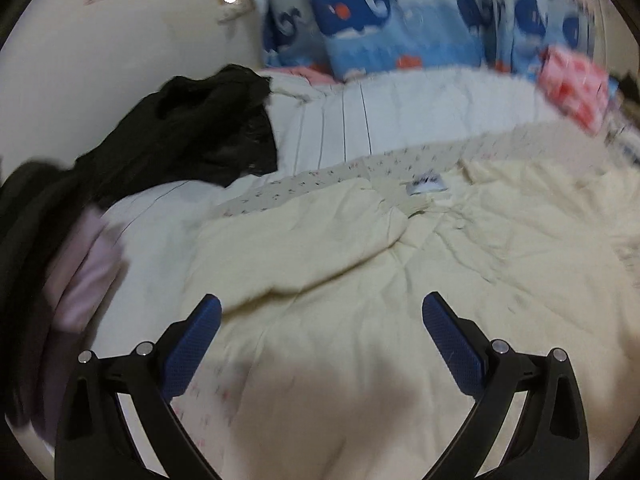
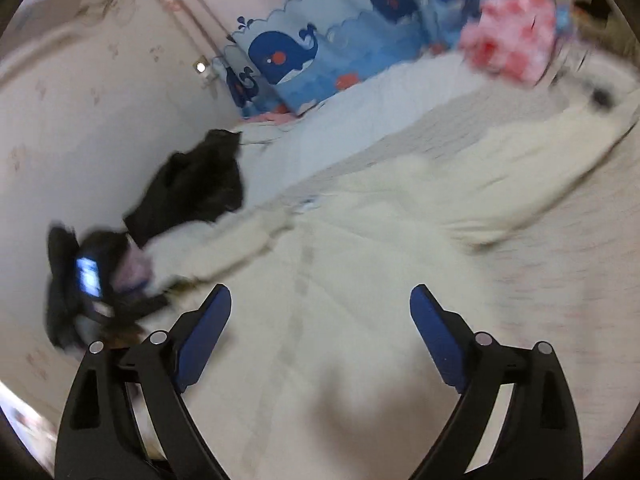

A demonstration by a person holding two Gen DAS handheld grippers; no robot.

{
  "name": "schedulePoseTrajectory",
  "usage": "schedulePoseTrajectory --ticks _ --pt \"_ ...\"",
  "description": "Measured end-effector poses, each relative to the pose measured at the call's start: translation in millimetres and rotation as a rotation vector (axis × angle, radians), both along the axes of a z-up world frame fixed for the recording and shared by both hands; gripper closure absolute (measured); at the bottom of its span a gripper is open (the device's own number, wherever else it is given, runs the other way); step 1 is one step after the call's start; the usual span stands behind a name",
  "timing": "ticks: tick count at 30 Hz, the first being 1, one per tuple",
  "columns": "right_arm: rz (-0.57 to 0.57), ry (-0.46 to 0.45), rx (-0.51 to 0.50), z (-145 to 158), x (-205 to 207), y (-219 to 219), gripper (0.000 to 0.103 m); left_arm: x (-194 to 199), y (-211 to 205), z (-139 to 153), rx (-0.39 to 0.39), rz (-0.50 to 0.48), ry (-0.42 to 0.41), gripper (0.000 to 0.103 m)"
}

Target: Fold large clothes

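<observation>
A large cream garment (image 1: 400, 280) lies spread on the bed with a small label (image 1: 426, 186) at its neck. One sleeve (image 1: 304, 236) lies folded in across the body. My left gripper (image 1: 322, 302) hovers open just above the cloth, its blue pads wide apart and nothing between them. In the right wrist view the same garment (image 2: 340, 248) stretches away, one sleeve (image 2: 208, 248) out to the left and the other (image 2: 540, 176) out to the right. My right gripper (image 2: 320, 292) stands open over the garment's body. The left tool's black housing (image 2: 86, 276) shows blurred beside the left cuff.
A heap of black clothing (image 1: 192, 136) (image 2: 196, 188) lies by the wall (image 1: 100, 60) on the left. Whale-print pillows (image 1: 372, 16) (image 2: 304, 60) line the head of the bed. A pink-and-red checked item (image 1: 572, 84) (image 2: 512, 36) sits at the far right. Lilac cloth (image 1: 88, 268) lies at the left edge.
</observation>
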State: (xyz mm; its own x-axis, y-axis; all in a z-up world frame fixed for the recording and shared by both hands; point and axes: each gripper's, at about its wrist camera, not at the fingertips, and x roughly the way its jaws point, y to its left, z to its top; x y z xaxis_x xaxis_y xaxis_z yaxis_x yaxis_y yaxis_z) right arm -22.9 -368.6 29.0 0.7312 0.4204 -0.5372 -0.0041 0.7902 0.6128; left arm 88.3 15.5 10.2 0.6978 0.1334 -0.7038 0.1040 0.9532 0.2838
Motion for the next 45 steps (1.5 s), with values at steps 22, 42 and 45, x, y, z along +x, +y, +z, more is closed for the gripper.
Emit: schedulePoseTrajectory --ticks 22,42,45 --pt "-0.014 0.173 0.130 -96.0 55.2 27.9 0.015 114.1 143.3 99.1 -0.214 0.282 -0.209 0.091" --pt "0.038 0.310 0.080 -130.5 65.2 53.0 0.014 -53.8 309.2 249.7 -0.647 0.587 -0.460 0.025" --pt "0.045 0.291 0.064 -125.0 63.8 53.1 0.014 -90.6 260.6 227.9 -0.572 0.440 -0.421 0.007"
